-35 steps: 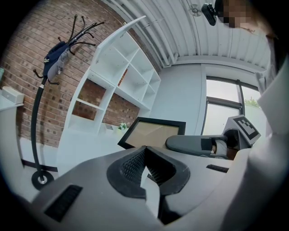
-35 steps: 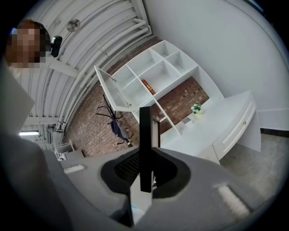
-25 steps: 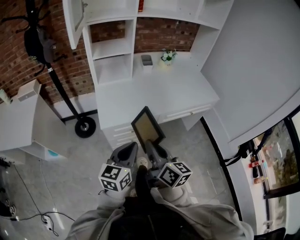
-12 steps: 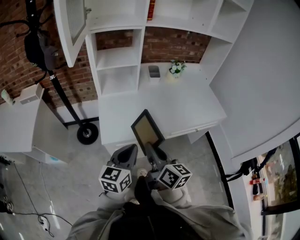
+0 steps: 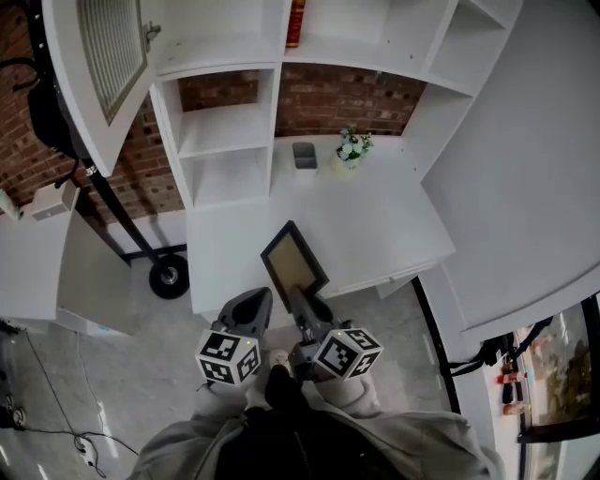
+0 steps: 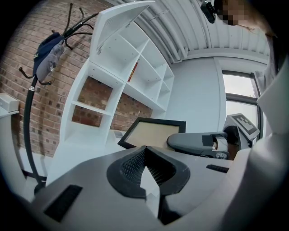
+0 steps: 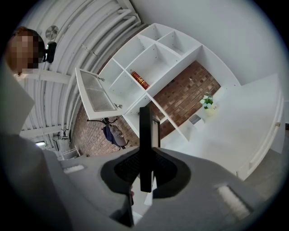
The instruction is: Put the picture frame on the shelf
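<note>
1. Since the right tool (image 7: 145, 168) is clamped on the lower edge of the picture frame (image 5: 293, 263), the frame is up in the air, not on the shelf yet
2. From the head view the frame (black rim, tan face) sits tilted over the front edge of the white tabletop (image 5: 384, 225), well short of the shelf (image 5: 225, 127) at the back
3. The left tool (image 6: 144, 163) is just beside the right one, with its jaws pressed together and nothing in them
4. There's a little pot of flowers (image 5: 352, 146) and a small grey box (image 5: 304, 155) at the back of the tabletop, near each other
5. A red book (image 5: 296, 19) sits in an upper cubby, and the cabinet door (image 5: 103, 56) at top left hangs open
</note>
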Motion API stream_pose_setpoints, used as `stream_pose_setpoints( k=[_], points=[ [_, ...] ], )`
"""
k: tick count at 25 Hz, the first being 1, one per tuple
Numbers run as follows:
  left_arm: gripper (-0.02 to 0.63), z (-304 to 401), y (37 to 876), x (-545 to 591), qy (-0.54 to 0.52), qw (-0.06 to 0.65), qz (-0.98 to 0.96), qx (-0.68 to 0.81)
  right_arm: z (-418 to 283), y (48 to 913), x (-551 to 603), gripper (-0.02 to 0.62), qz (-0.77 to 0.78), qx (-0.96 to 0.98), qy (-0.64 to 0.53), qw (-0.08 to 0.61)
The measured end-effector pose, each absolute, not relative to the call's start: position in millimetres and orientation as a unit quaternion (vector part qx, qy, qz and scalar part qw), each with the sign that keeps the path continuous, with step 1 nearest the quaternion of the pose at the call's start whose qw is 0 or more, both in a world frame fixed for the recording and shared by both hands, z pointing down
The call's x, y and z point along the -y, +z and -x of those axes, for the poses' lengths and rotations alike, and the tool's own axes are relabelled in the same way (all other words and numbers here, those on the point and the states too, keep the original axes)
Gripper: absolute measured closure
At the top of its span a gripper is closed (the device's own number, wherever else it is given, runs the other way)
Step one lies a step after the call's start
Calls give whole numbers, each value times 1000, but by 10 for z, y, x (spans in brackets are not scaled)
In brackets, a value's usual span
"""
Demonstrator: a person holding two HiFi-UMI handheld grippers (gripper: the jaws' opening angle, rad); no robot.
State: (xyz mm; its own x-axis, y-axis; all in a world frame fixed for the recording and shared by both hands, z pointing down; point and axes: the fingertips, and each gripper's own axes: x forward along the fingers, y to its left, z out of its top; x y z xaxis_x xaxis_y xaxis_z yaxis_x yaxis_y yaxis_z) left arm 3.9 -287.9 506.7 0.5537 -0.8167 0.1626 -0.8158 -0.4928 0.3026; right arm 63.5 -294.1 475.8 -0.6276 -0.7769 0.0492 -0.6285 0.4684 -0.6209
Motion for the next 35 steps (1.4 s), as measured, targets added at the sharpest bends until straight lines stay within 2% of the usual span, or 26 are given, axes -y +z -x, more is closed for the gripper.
stream_pose_setpoints(
  k=[23,35],
  points=[
    [601,106,5144,4313,-1,146,-839,525,-565,4900,4465,546,343,-862,-349,129],
    [601,391,4953,4494,22,147,-832,535,-265,4647,4723,546,278,-843,-424,178]
  ],
)
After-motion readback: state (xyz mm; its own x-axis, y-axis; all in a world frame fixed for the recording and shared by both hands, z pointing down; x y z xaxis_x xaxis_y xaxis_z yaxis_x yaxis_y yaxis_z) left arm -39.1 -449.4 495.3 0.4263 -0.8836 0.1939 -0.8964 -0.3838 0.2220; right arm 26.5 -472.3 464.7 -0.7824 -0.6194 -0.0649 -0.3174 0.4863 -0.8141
